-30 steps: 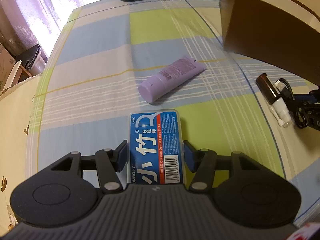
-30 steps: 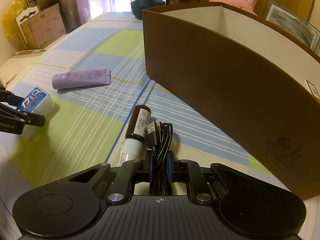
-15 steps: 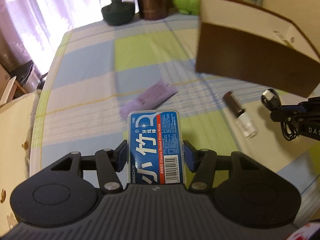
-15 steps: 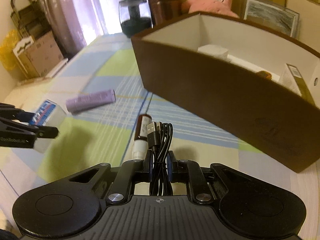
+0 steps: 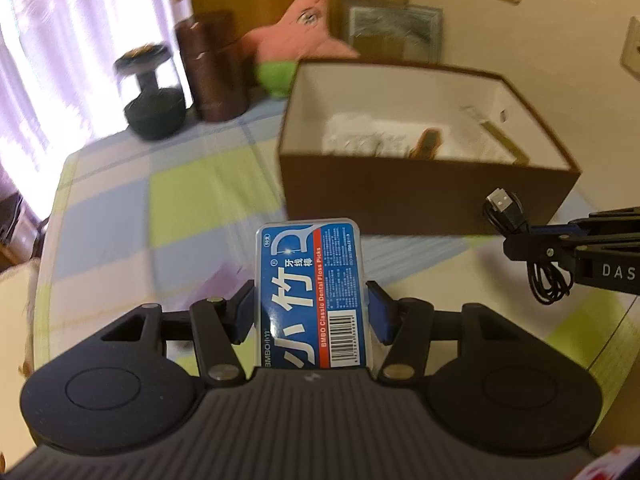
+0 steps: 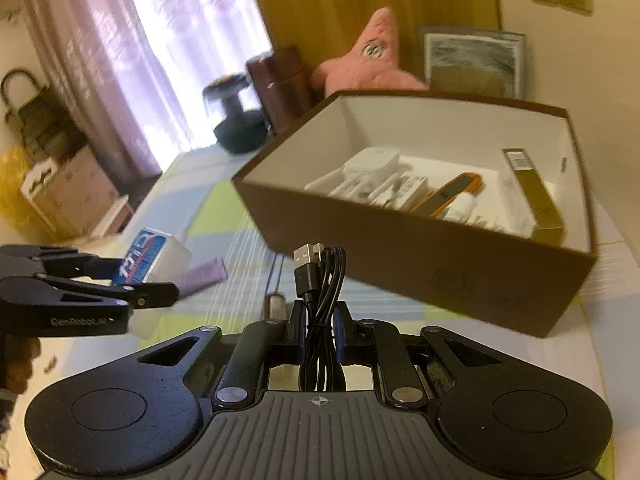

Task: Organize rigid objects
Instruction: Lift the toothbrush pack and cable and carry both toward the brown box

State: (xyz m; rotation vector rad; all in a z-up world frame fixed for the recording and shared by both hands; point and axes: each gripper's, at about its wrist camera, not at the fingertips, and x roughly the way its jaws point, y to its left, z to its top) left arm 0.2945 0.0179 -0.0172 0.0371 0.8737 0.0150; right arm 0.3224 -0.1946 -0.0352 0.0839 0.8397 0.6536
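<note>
My left gripper is shut on a blue floss-pick box and holds it above the table; it also shows in the right wrist view. My right gripper is shut on a coiled black USB cable, also seen in the left wrist view. The brown cardboard box with a white inside stands ahead and holds several items. A purple tube and a brown bottle lie on the checked tablecloth below.
A pink star plush, a brown canister and a dark jar stand at the table's far edge. A picture frame leans on the wall. Cardboard boxes sit on the floor at the left.
Both grippers have risen and tilted up with their loads. The brown box's inside now shows in both views. The tube and bottle have dropped low or out of view.
</note>
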